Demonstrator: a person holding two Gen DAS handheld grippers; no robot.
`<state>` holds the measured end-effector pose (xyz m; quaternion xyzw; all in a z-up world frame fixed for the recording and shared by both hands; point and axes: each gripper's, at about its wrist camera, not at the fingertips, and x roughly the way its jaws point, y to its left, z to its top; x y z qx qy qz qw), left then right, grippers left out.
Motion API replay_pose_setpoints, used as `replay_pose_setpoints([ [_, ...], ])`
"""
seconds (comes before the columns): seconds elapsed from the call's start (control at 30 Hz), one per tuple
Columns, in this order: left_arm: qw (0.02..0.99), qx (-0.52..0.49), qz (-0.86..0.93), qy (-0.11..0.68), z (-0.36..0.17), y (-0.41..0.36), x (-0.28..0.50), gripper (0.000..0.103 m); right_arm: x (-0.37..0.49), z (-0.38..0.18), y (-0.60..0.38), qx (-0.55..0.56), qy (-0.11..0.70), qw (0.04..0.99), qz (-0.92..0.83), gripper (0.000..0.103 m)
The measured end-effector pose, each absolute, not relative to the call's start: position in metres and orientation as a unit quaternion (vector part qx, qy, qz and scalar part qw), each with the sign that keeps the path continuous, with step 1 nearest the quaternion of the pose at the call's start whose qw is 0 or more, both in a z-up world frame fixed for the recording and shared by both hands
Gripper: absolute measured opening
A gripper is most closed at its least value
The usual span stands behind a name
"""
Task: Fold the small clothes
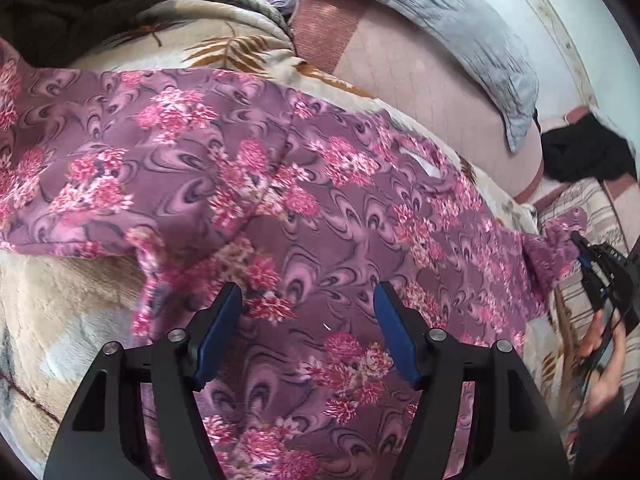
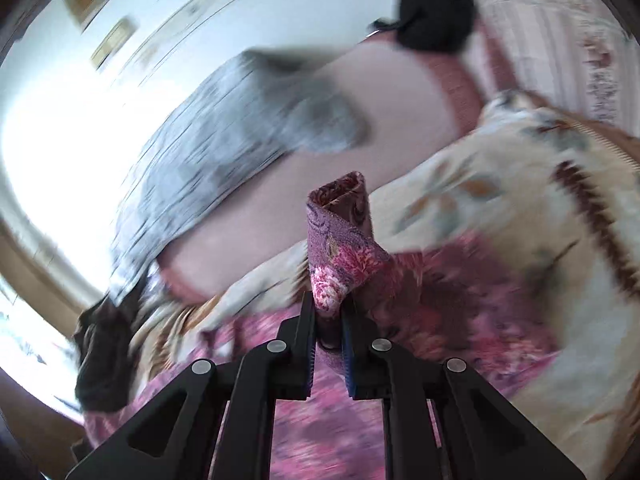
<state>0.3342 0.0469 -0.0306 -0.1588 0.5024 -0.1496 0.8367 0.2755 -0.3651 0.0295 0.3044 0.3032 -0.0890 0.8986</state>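
Observation:
A purple garment with pink flowers (image 1: 248,184) lies spread over a cream blanket on a bed. My left gripper (image 1: 308,300) is open, its blue pads just above the cloth, holding nothing. My right gripper (image 2: 329,312) is shut on a corner of the same garment (image 2: 340,248), which stands up between the pads in a rolled fold. In the left wrist view the right gripper (image 1: 580,248) shows at the far right, pinching the garment's end.
A cream blanket with leaf print (image 1: 60,312) covers the bed. A pink pillow (image 1: 420,80) and a grey cloth (image 1: 460,28) lie behind. Dark clothes (image 1: 80,4) are piled at the back left, a black item (image 1: 588,152) at the right.

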Motion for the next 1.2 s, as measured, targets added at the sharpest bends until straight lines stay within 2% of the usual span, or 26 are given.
replay_pose_setpoints([
  [0.53,0.827,-0.230,-0.155,0.489,-0.015,0.093,0.347,0.067,0.347,0.006,-0.138,0.222,0.415,0.875,0.112,0.010],
  [0.67,0.819,-0.253,-0.163,0.489,-0.017,0.100,0.349,0.067,0.350,-0.023,-0.097,0.199,0.471,0.850,0.128,0.025],
  [0.7,0.817,-0.255,-0.163,0.491,-0.018,0.100,0.350,0.067,0.349,-0.033,-0.092,0.194,0.493,0.838,0.130,0.026],
  [0.8,0.813,-0.250,-0.167,0.498,-0.024,0.096,0.352,0.067,0.331,-0.036,-0.095,0.178,0.506,0.832,0.140,0.026],
  [0.93,0.795,-0.248,-0.189,0.520,-0.035,0.078,0.350,0.069,0.294,-0.008,-0.150,0.218,0.444,0.861,0.121,0.046],
  [1.07,0.772,-0.253,-0.212,0.543,-0.047,0.051,0.349,0.069,0.253,0.001,-0.249,0.294,0.370,0.881,0.009,0.049],
  [1.2,0.780,-0.242,-0.198,0.543,-0.043,0.027,0.356,0.069,0.215,-0.007,-0.351,0.393,0.300,0.862,-0.114,0.049],
])
